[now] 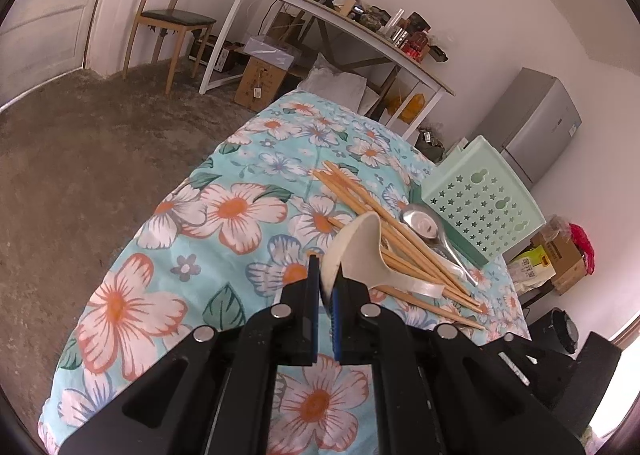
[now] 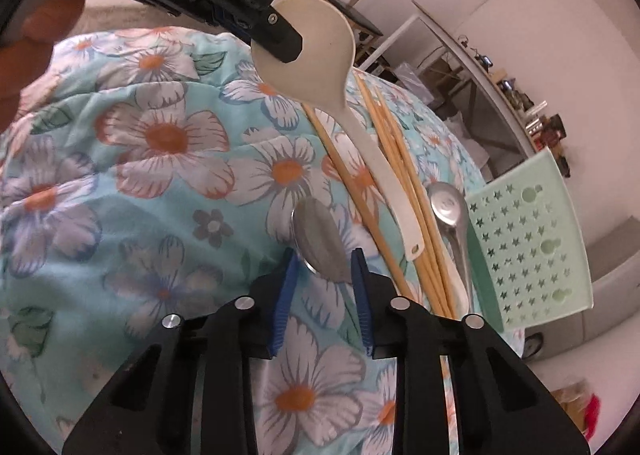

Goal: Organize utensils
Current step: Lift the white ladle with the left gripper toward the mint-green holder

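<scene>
My left gripper (image 1: pixel 326 271) is shut on the bowl of a cream plastic spoon (image 1: pixel 360 251), lifted above the floral cloth; the same spoon (image 2: pixel 320 67) and left gripper (image 2: pixel 280 43) show at the top of the right wrist view. My right gripper (image 2: pixel 324 263) has its blue pads either side of a metal spoon's bowl (image 2: pixel 320 243); the jaws stand apart and contact is unclear. Several wooden chopsticks (image 1: pixel 384 231) lie in a pile, also in the right wrist view (image 2: pixel 404 175). A second metal spoon (image 1: pixel 424 227) lies beside them (image 2: pixel 450 207), next to a mint green perforated basket (image 1: pixel 480 199).
The floral cloth (image 1: pixel 224 215) covers a narrow table with the floor dropping off on the left. The green basket (image 2: pixel 528 247) stands tilted at the right edge. A chair (image 1: pixel 168 23), a cluttered shelf desk (image 1: pixel 360 27) and a grey cabinet (image 1: pixel 536 123) stand behind.
</scene>
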`<state>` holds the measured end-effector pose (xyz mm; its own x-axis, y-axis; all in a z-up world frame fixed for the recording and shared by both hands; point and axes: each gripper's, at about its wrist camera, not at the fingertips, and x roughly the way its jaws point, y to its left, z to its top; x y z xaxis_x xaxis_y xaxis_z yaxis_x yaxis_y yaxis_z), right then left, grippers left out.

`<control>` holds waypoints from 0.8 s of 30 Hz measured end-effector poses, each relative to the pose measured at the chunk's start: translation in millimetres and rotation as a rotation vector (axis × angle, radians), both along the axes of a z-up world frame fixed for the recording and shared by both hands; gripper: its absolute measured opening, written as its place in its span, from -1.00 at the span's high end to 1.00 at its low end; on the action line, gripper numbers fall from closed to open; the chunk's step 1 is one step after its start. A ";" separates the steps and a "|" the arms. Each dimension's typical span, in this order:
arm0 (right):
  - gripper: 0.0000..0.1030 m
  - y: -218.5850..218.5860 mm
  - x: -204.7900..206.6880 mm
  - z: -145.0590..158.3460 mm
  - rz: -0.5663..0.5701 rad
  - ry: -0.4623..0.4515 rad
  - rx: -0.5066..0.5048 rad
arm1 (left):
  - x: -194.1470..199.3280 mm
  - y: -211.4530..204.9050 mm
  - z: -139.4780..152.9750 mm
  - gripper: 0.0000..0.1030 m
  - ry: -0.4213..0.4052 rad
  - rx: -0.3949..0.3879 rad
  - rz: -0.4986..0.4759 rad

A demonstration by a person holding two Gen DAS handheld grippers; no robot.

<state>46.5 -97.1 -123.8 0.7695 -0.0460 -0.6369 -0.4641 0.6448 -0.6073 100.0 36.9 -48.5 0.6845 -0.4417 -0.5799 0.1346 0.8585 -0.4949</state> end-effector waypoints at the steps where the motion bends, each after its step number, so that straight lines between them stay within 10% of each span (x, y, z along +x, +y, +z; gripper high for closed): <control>1: 0.56 2.6 1.7 -1.2 0.001 -0.004 -0.007 | 0.3 1.1 -0.3 0.92 0.001 -0.004 0.001; 14: 0.89 1.0 1.5 19.6 -0.052 -0.011 0.121 | -3.4 8.8 18.8 0.92 -0.059 -0.027 0.010; 24: 0.96 -72.8 -10.3 105.0 -0.226 -0.073 0.553 | -12.0 6.0 79.5 0.92 -0.262 0.008 0.000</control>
<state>36.2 -169.8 -18.8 0.8220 0.1094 -0.5590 -0.2484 0.9520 -0.1790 88.0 43.0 31.0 0.8117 -0.4379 -0.3865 0.2574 0.8622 -0.4363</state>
